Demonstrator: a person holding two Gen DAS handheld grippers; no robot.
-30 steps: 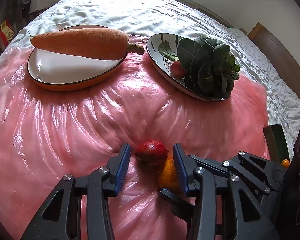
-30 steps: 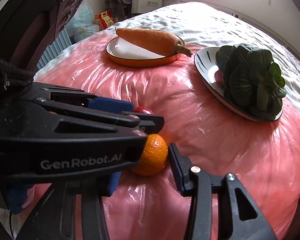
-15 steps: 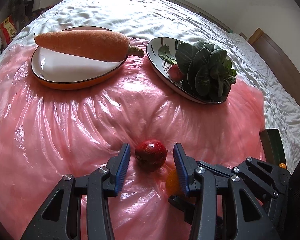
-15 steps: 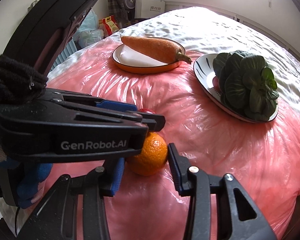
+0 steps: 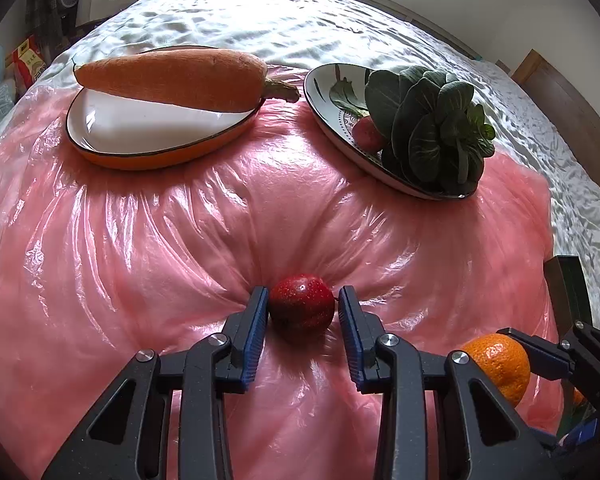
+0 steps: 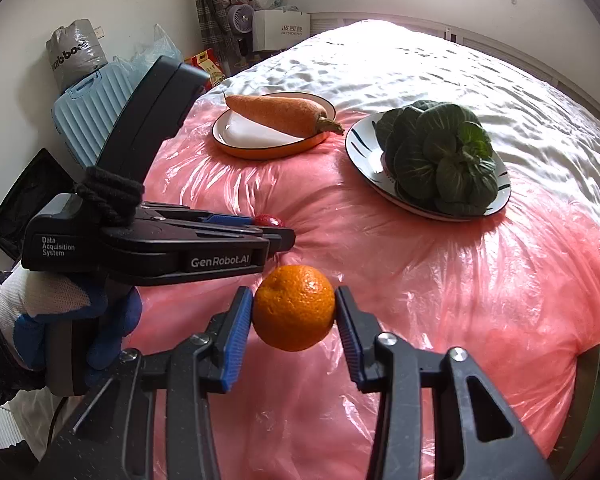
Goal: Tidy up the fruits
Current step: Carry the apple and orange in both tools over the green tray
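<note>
Orange (image 6: 294, 307) sat pinched in your right gripper (image 6: 294, 312), clear of the pink plastic sheet (image 6: 420, 280). Your left gripper (image 5: 302, 312) was closing around the red fruit (image 5: 301, 306), mostly hidden in the right view. Legible: "GenRobot.AI", "Data Acquisition System", "BOSIDENG" on the white box (image 6: 281, 30).

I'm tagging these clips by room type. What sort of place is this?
Most likely a bedroom at home: the plates sit on a wide bed with a rumpled white cover, partly under pink plastic sheeting. A blue suitcase and stacked boxes stand by the wall.
</note>
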